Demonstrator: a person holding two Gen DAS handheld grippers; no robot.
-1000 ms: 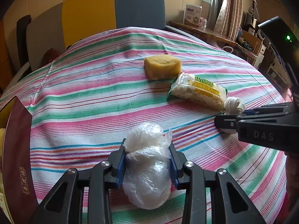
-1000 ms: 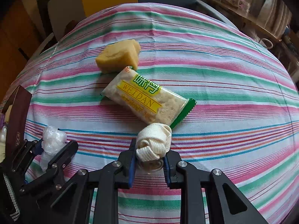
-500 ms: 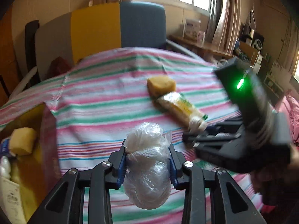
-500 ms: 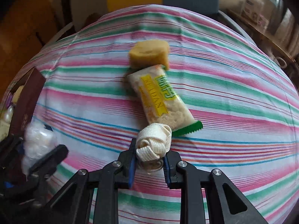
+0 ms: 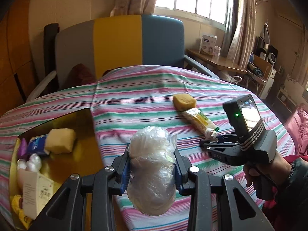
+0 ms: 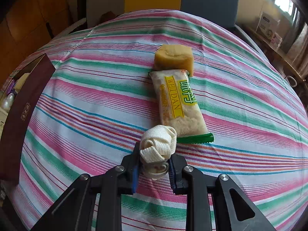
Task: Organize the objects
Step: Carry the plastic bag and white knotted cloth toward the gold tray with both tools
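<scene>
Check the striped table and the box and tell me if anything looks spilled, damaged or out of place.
Nothing spilled or torn. Still loose on the tablecloth: a yellow block and a snack packet touching it end to end. The box already holds a jumble of items. Each hand-held gripper holds one piece: left a plastic-wrapped bundle, right a knotted strap.

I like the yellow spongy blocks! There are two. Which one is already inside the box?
The yellow spongy block beside the blue packet in the gold-lined box. The other block lies on the striped tablecloth.
</scene>
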